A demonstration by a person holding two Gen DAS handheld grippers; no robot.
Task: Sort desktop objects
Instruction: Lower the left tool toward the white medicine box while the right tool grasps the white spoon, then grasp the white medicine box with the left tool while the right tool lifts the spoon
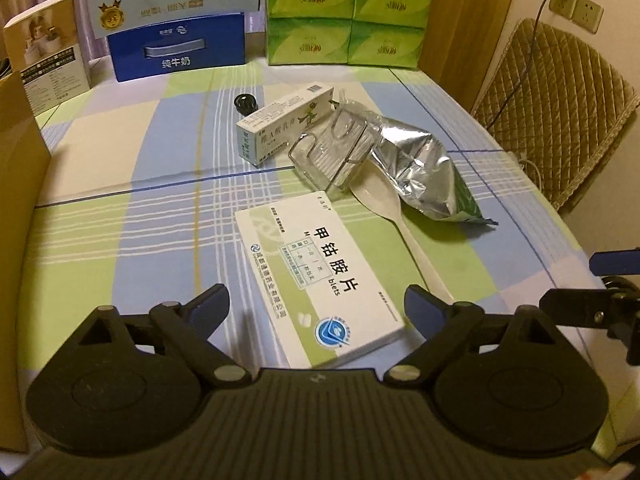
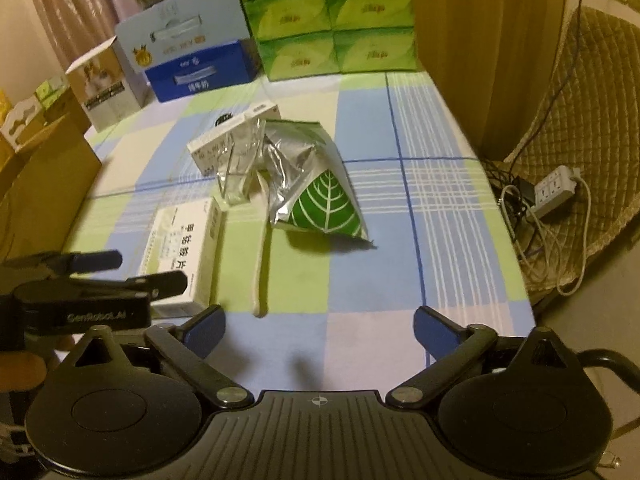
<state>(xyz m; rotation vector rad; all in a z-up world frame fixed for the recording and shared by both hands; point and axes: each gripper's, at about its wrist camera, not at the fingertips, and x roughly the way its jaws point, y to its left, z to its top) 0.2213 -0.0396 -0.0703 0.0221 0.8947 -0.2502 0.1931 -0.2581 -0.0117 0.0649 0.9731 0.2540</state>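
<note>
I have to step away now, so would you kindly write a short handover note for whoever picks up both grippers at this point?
Left gripper: open, empty, hovering over the near end of the large white medicine box.
Right gripper: open, empty, over bare tablecloth near the table edge.
Things, all clustered mid-table: white plastic spoon beside the large box, its bowl tucked under the clear plastic container; crumpled foil bag to the right; slim green-and-white box behind, with a small black cap past it.
Done: nothing appears sorted.
Left: everything; the large box is the likely first pick.
</note>
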